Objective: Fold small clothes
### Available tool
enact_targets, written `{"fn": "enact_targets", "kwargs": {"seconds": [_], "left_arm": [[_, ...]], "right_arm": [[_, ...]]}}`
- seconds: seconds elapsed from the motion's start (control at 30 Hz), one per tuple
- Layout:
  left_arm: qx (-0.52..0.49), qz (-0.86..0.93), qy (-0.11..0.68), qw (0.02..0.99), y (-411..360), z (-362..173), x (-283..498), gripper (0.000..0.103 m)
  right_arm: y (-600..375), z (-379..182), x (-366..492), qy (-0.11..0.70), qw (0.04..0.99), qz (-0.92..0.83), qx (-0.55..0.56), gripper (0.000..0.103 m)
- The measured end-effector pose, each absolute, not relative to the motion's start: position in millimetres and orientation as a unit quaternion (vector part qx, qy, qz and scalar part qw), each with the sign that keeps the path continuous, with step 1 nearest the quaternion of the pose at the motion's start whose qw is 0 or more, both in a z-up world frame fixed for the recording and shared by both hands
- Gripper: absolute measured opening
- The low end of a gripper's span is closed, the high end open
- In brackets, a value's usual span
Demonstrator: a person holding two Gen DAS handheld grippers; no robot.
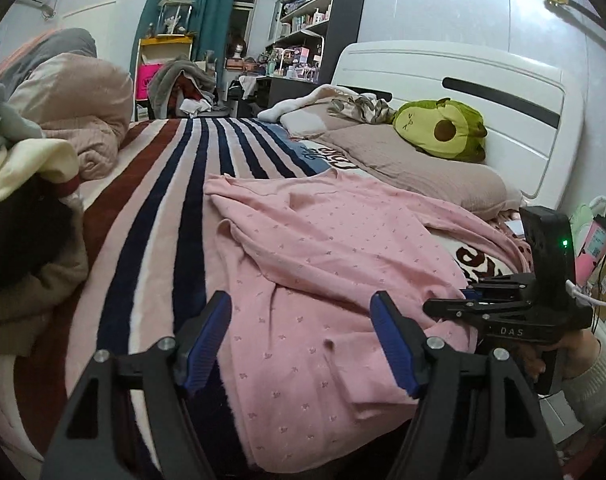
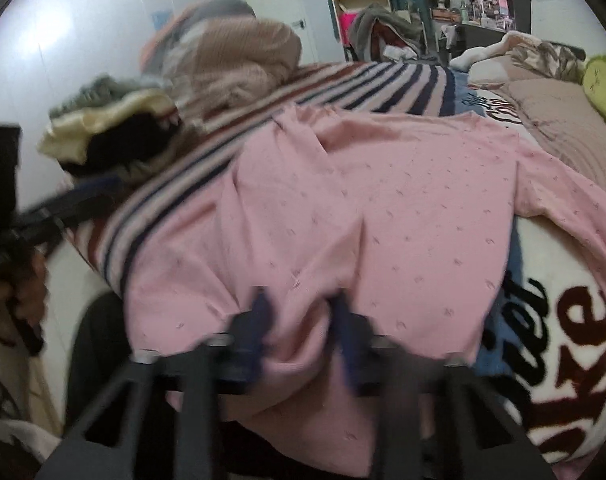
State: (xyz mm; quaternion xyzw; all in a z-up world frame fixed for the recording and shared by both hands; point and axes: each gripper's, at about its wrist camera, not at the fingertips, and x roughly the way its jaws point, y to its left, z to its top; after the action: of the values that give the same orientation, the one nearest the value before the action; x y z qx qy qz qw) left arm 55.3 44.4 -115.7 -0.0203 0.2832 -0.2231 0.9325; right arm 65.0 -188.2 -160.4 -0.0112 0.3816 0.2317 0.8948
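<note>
Bed (image 1: 151, 184): striped blanket across it, pillows and a plush at the head, a clothes heap (image 1: 19, 184) at its far left edge.
Top (image 1: 323, 264): pink, spread rumpled on the bed's near side, long axis running away from me toward the pillows, hem hanging over the near edge.
Left jaws (image 1: 299, 340): mine, standing well open over the top's near left part, nothing between them, no pad touching cloth.
Right jaws (image 2: 303, 316): mine, drawn in close on a pinch of the top's near hem; cloth bunches between the blue pads, so I judge it gripped.
Key relation: the top lies ahead of both jaws; my right hand is already at the hem, my left is beside it and free, so the fold likely goes away from me.
Hard to see: right view is smeared, so the pad contact is not crisp; one sleeve trails off right, its end cut off.
</note>
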Motion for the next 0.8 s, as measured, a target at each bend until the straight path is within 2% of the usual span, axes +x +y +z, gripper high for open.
{"fn": "enact_targets", "kwargs": {"seconds": [0.17,0.53,0.7,0.77,0.8], "left_arm": [[-0.02,-0.222,0.279,0.934,44.8,-114.7,54.6,0.068],[-0.003,-0.222,0.276,0.935,32.2,-108.9,49.7,0.068],[0.002,-0.225,0.273,0.936,27.0,-104.8,50.5,0.069],[0.0,-0.228,0.271,0.935,24.0,-103.4,51.5,0.069],[-0.001,-0.23,0.27,0.935,22.7,-102.5,51.3,0.069]], "right_arm": [[-214.3,-156.8,58.9,0.391,0.901,0.19,-0.009,0.006],[-248.2,-155.7,53.3,0.391,0.915,0.063,-0.08,0.006],[-263.8,-132.0,35.5,0.358,0.923,0.14,-0.002,0.009],[-247.4,-123.2,27.6,0.347,0.922,0.17,-0.027,0.019],[-237.6,-121.3,25.6,0.346,0.919,0.185,-0.038,0.034]]}}
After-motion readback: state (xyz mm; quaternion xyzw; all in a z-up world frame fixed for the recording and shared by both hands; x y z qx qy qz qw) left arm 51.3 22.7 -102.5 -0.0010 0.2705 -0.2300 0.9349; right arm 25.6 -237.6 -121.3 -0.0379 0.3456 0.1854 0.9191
